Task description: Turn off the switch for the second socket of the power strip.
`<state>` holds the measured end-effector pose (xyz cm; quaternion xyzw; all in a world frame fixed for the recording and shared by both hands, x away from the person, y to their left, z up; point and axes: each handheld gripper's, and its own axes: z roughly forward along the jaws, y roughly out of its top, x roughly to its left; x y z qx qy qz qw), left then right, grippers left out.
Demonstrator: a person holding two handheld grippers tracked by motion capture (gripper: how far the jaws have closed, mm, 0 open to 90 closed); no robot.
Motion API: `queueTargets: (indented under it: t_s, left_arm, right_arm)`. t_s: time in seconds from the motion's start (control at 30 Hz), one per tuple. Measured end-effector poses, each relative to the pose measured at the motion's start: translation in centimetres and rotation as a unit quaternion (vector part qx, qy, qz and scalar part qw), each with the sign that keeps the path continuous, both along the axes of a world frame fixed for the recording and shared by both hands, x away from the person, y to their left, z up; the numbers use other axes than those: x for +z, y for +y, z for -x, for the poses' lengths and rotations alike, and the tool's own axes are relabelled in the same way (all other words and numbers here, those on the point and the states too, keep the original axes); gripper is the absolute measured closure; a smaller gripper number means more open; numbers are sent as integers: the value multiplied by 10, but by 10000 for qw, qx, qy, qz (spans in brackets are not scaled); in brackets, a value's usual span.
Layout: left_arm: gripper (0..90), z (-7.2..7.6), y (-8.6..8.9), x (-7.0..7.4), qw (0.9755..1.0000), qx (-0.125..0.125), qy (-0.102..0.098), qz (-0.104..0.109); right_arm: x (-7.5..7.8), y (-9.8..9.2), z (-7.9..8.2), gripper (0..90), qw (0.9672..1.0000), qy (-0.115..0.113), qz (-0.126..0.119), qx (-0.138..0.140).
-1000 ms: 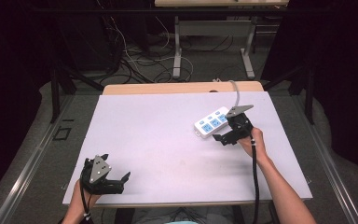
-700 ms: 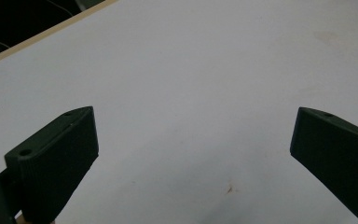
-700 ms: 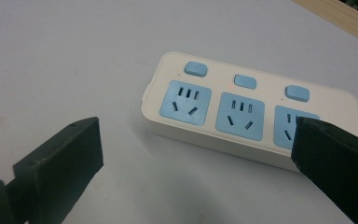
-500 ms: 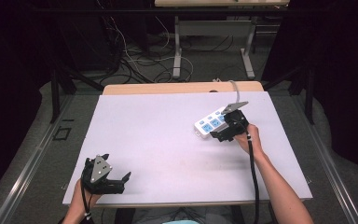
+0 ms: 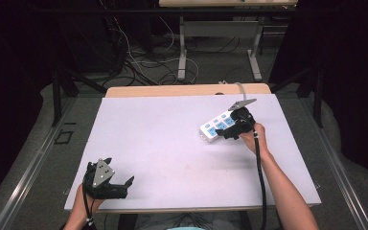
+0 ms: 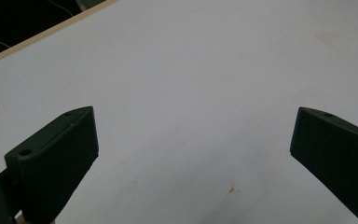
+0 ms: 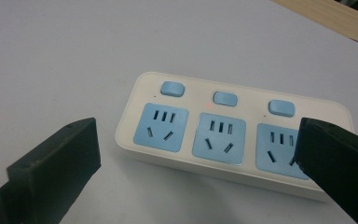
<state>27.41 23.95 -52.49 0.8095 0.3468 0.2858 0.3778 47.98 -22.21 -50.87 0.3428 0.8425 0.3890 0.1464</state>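
A white power strip (image 5: 214, 126) with three blue sockets and three blue switches lies on the white table (image 5: 172, 139) at the right. In the right gripper view the power strip (image 7: 223, 135) lies just ahead of the jaws, a small red light lit by its middle switch. My right gripper (image 5: 231, 130) hovers at the strip's near right end, open, one jaw over the rightmost socket. My left gripper (image 5: 122, 186) rests near the table's front left corner, open, with bare table (image 6: 191, 93) between its jaws.
The strip's grey cord (image 5: 241, 89) runs off the table's far edge. A wooden tabletop edge (image 5: 172, 90) shows behind the white sheet. Desk legs and tangled cables (image 5: 139, 57) lie on the floor beyond. Dark floor surrounds the table.
My right gripper has moved up and left along the table, closing in on the power strip's near end. The left gripper has stayed where it was.
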Motion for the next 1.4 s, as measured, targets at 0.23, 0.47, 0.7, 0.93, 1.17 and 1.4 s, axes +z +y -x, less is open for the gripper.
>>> queueTargets:
  t_s: [0.23, 0.47, 0.7, 0.93, 1.17, 1.4]
  left_arm:
    - [7, 0, 0, 0, 10000, -4, 8, 3]
    - [7, 2, -2, 0, 10000, -19, -55, 22]
    - [7, 0, -1, 0, 10000, -42, -29, 5]
    - [7, 2, -2, 1, 10000, -61, -54, -40]
    - [7, 1, -2, 0, 10000, -60, -41, -31]
    - [7, -1, -1, 0, 10000, -45, -9, -40]
  right_arm:
    - [-2, -1, -10, 0, 9999, 18, -129, -62]
    - [1, -3, -18, 0, 9995, 32, -239, -185]
    - [0, 0, -25, 104, 9994, 5, -262, -243]
    - [0, 4, -29, 405, 9986, -41, -254, -458]
    - [-6, 8, -33, 726, 9987, 86, -240, -449]
    - [-8, 15, -33, 900, 9979, -52, -176, -621]
